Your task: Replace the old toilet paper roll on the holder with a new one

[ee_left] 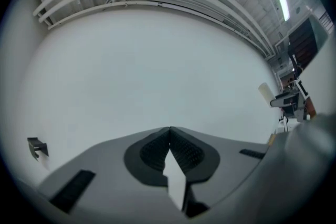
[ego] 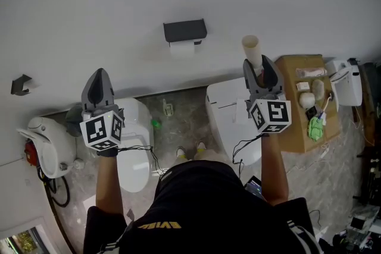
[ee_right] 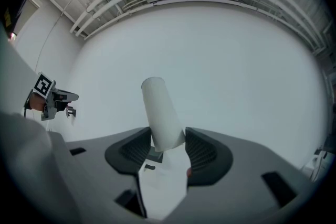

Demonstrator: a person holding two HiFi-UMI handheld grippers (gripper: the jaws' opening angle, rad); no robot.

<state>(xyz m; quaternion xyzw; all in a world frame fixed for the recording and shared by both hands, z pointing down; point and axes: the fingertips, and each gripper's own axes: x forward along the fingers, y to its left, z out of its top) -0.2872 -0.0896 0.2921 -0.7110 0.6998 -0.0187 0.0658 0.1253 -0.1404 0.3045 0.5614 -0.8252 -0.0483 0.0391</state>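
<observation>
A dark toilet paper holder [ego: 185, 30] hangs on the white wall, with a white roll [ego: 182, 48] showing under its cover. My right gripper [ego: 260, 65] is off to the holder's right, shut on a bare cream cardboard tube [ego: 251, 49]. In the right gripper view the tube [ee_right: 160, 113] stands up tilted between the pads, gripped at its lower end. My left gripper [ego: 99, 77] is far to the holder's left, pointing at the bare wall. Its jaws [ee_left: 169, 131] meet at the tips with nothing between them.
Below the wall stand a white toilet [ego: 138, 146] at left and another white fixture [ego: 229, 119] at centre right. A wooden stand [ego: 309, 101] with small items is at right, and a white bin [ego: 47, 146] at far left. A small dark hook [ego: 21, 84] sticks from the wall.
</observation>
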